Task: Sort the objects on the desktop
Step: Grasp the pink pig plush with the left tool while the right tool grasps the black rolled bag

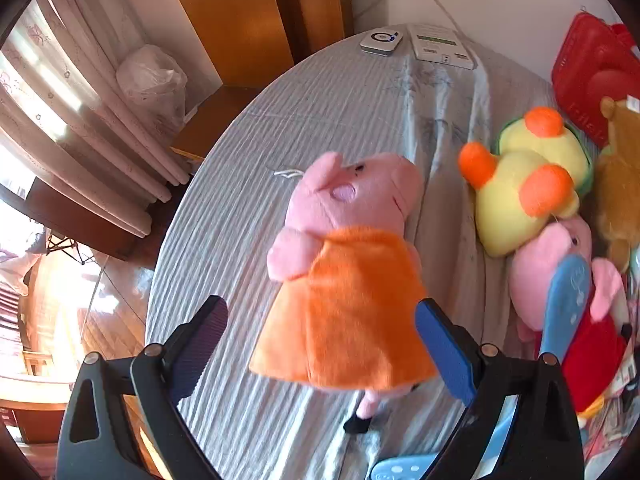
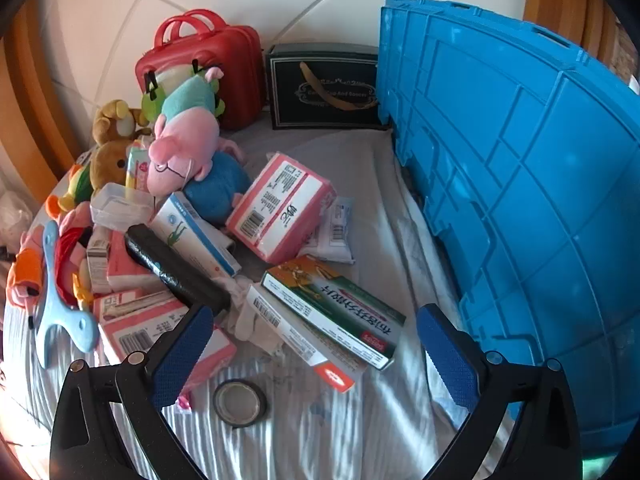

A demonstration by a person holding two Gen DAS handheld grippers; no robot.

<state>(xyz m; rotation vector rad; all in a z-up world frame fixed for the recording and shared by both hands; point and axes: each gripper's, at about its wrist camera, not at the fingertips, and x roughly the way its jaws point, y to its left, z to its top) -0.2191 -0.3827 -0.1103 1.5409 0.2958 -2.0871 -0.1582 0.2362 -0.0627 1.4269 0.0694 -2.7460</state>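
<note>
- The left gripper [image 1: 320, 344] has its fingers spread wide on either side of a pink pig plush in an orange dress [image 1: 340, 280]; neither pad clearly touches the dress, and the view does not settle whether the toy rests on the desk or is lifted.
- The pig plush sits about the middle of the desk [image 1: 248, 216], which is covered in a striped grey cloth, its head toward the far side and its black-shod foot toward the near side.
- To the right of it lies a yellow plush with orange feet [image 1: 524, 184], touching a second pink pig plush [image 1: 560, 264] just nearer.
- At the far edge of the desk are two white devices [image 1: 416, 44], side by side.
- The right gripper [image 2: 316, 352] also has its fingers spread, with nothing between them, above a roll of dark tape [image 2: 240, 402] lying flat on the cloth.
- Just beyond it is a green and white box [image 2: 332, 308], lying on a longer white box [image 2: 304, 340].
- A pink pack [image 2: 280, 208] and a black roll [image 2: 176, 268] lie in the pile farther left.
- A blue crate [image 2: 520, 200] stands on the right; a red case [image 2: 200, 68] and a dark box [image 2: 324, 88] stand against the far wall.
</note>
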